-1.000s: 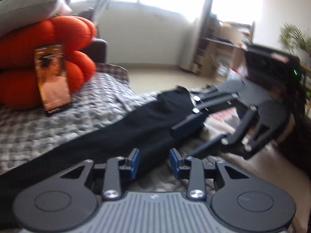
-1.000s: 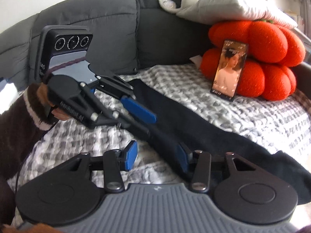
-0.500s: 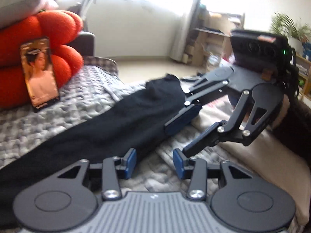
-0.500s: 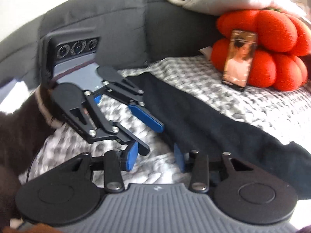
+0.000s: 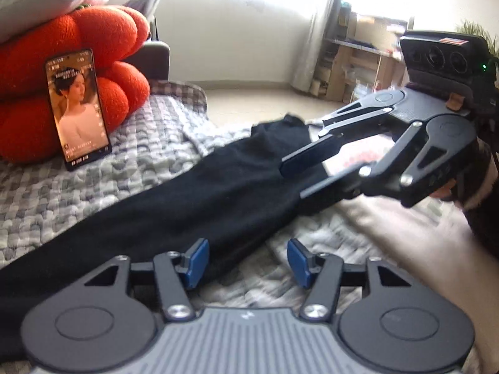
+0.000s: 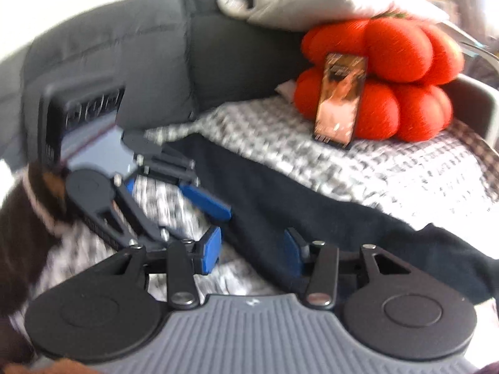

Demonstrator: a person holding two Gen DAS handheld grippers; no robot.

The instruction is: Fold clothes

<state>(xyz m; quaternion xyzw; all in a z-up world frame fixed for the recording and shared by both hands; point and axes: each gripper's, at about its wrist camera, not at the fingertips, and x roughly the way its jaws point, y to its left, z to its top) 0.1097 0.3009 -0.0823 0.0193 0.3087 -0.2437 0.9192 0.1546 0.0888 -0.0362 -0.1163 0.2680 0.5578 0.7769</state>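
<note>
A long black garment (image 5: pixel 193 205) lies stretched across a grey-and-white knitted blanket (image 5: pixel 134 162) on the sofa. It also shows in the right wrist view (image 6: pixel 312 212). My left gripper (image 5: pixel 246 258) is open and empty, its left pad at the garment's near edge. It also shows in the right wrist view (image 6: pixel 215 221), open beside the cloth. My right gripper (image 6: pixel 252 249) is open, straddling the garment's edge. In the left wrist view the right gripper (image 5: pixel 299 180) is open with its jaws over the cloth's end.
A red pumpkin-shaped cushion (image 5: pixel 103 50) with a phone (image 5: pixel 78 109) leaning on it stands at the sofa's far end, a grey pillow (image 6: pixel 336 3) on top. The dark grey sofa back (image 6: pixel 140 50) runs behind. A beige cloth (image 5: pixel 405 233) lies at the right.
Both grippers have opened wider. The right gripper has shifted along the garment's end; the right wrist view is blurred from motion. The garment lies much as before.
</note>
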